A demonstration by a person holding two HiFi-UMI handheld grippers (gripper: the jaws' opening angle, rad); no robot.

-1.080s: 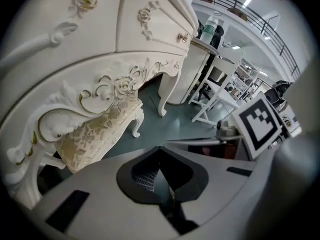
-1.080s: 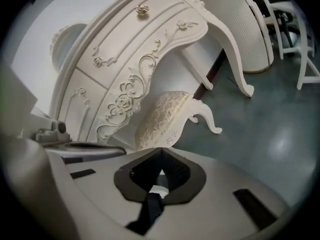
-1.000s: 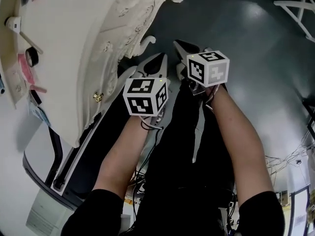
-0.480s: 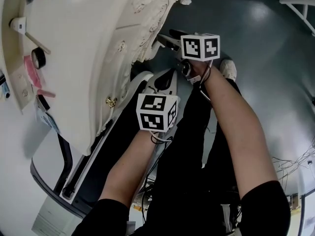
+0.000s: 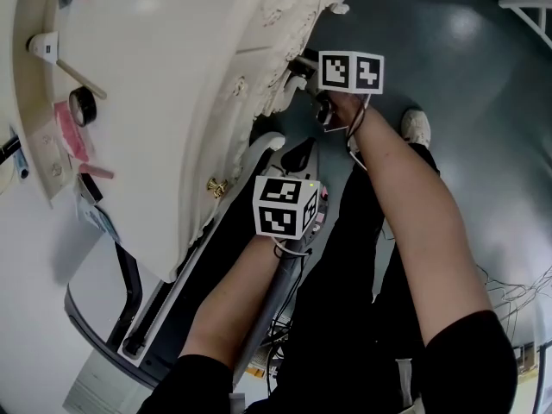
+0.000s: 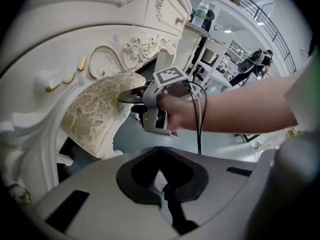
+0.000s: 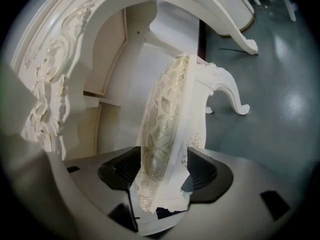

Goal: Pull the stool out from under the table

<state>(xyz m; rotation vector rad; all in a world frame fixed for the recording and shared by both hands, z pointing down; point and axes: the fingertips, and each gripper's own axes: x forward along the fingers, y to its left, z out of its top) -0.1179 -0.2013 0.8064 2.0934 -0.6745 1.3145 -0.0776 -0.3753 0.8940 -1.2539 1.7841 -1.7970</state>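
Note:
A stool (image 7: 165,134) with a cream floral cushion and a carved white frame stands under the ornate white table (image 5: 172,102). My right gripper (image 7: 162,169) is open. Its jaws have just been opening, and the stool's seat edge sits between them with the pads not pressing. The left gripper view shows the right gripper (image 6: 130,96) at the stool (image 6: 95,114) by the table's carved apron. My left gripper (image 5: 302,155) hangs lower and nearer me, pointing down at the floor, shut with nothing in it. Most of the stool is hidden under the table in the head view.
A tape roll (image 5: 82,106) and pink items (image 5: 69,132) lie on the tabletop. A brass drawer knob (image 5: 216,185) juts from the table's front. A black and white machine (image 5: 129,317) lies at lower left. A white shelf with a bottle (image 6: 200,14) stands behind. Grey floor (image 5: 483,145) lies right.
The right gripper has moved forward and up in the picture to the table's carved edge. The left gripper has stayed behind it, lower in the picture.

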